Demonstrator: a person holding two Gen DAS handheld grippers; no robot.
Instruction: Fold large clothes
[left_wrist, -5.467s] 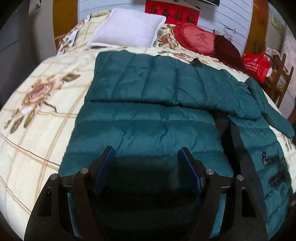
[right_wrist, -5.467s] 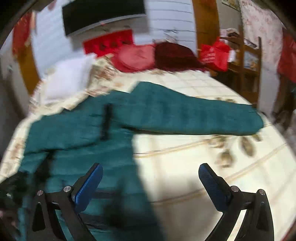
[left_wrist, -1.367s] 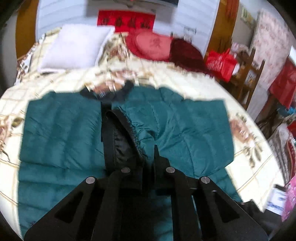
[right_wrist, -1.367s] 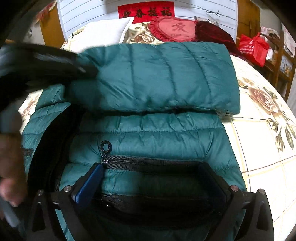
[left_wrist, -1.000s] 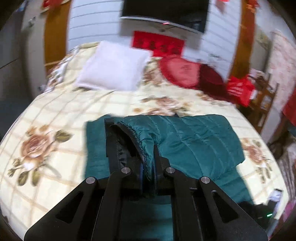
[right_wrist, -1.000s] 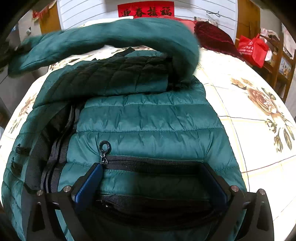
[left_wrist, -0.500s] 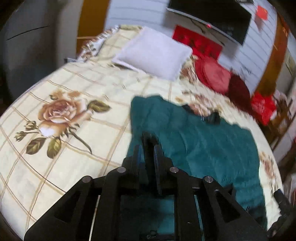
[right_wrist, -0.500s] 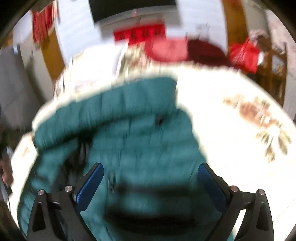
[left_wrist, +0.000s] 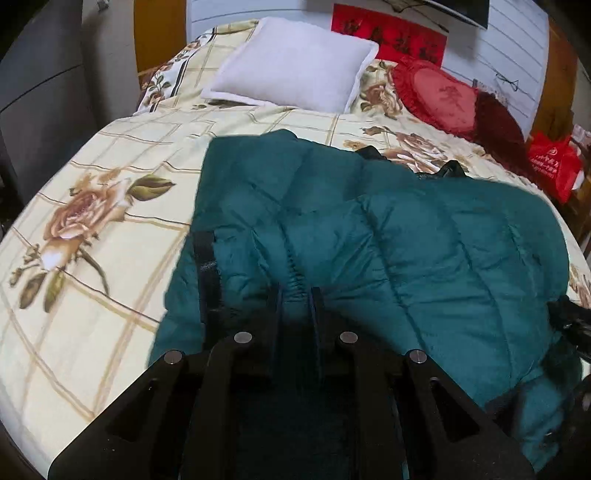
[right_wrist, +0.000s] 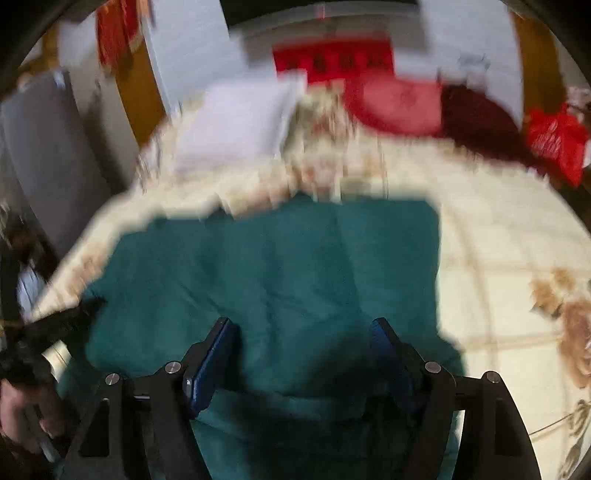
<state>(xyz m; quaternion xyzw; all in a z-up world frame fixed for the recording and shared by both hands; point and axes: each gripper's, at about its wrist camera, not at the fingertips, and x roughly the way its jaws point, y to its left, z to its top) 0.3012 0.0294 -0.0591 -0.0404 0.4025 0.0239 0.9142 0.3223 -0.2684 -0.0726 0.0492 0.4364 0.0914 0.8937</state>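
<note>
A dark teal quilted puffer jacket (left_wrist: 388, 236) lies folded on the floral bed; it also fills the blurred right wrist view (right_wrist: 280, 273). My left gripper (left_wrist: 295, 291) is shut on the gathered cuff of the jacket's sleeve, low over the jacket's near left part. My right gripper (right_wrist: 303, 332) is open, its blue pads (right_wrist: 210, 358) spread over the jacket's near edge with nothing between them. The black lining and collar (left_wrist: 439, 170) peek out at the jacket's far edge.
A white pillow (left_wrist: 295, 62), a red heart cushion (left_wrist: 439, 96) and a dark red cushion (left_wrist: 498, 118) lie at the head of the bed (left_wrist: 92, 206). A red bag (left_wrist: 550, 162) sits at the far right. A grey cabinet (left_wrist: 40, 92) stands left.
The left gripper has carried the sleeve across to the left and lowered it onto the jacket. The right gripper has lifted back from the pocket area and narrowed its opening; its view is blurred by motion.
</note>
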